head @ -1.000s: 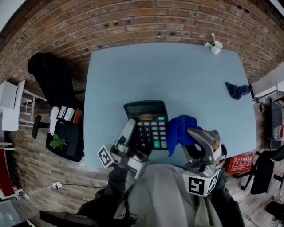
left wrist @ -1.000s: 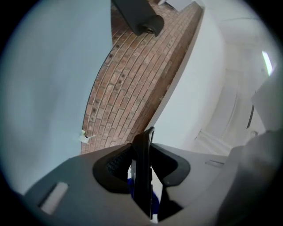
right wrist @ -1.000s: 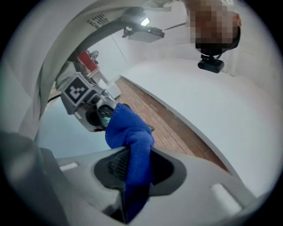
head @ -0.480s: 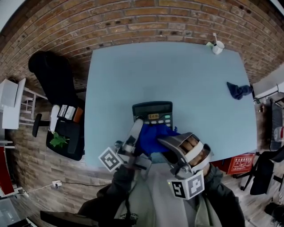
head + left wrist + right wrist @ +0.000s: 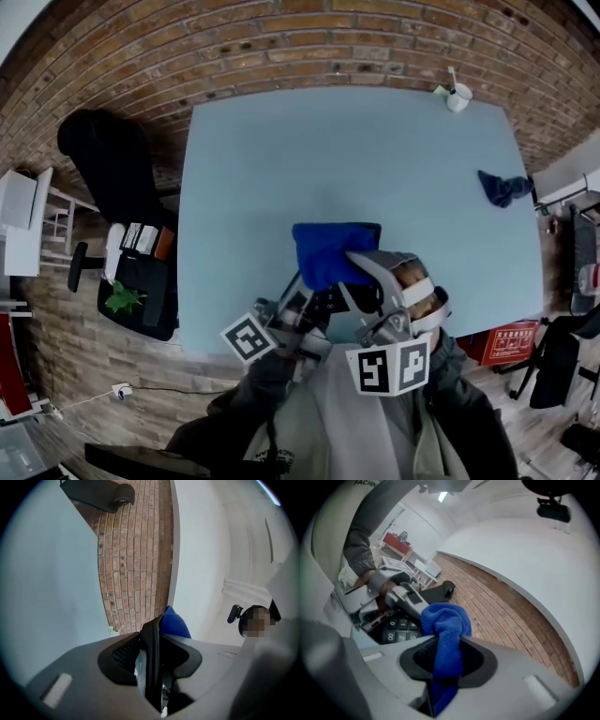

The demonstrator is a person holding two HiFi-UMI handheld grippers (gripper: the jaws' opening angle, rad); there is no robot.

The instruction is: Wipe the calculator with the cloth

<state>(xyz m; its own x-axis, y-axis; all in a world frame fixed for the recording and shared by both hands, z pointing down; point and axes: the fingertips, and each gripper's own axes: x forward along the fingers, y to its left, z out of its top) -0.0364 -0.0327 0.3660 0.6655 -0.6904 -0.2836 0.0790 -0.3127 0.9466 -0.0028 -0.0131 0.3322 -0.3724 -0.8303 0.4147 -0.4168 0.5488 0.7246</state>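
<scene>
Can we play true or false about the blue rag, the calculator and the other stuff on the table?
1. The right gripper is pinching the blue cloth. True.
2. Nothing is touching the calculator. False: the left gripper is clamped on its edge, and the blue cloth is right up against it.
3. A white cup stands at a far corner of the table. True.
4. The table is red. False: it is light blue.
5. A second, darker cloth lies near the table's right edge. True.
</scene>
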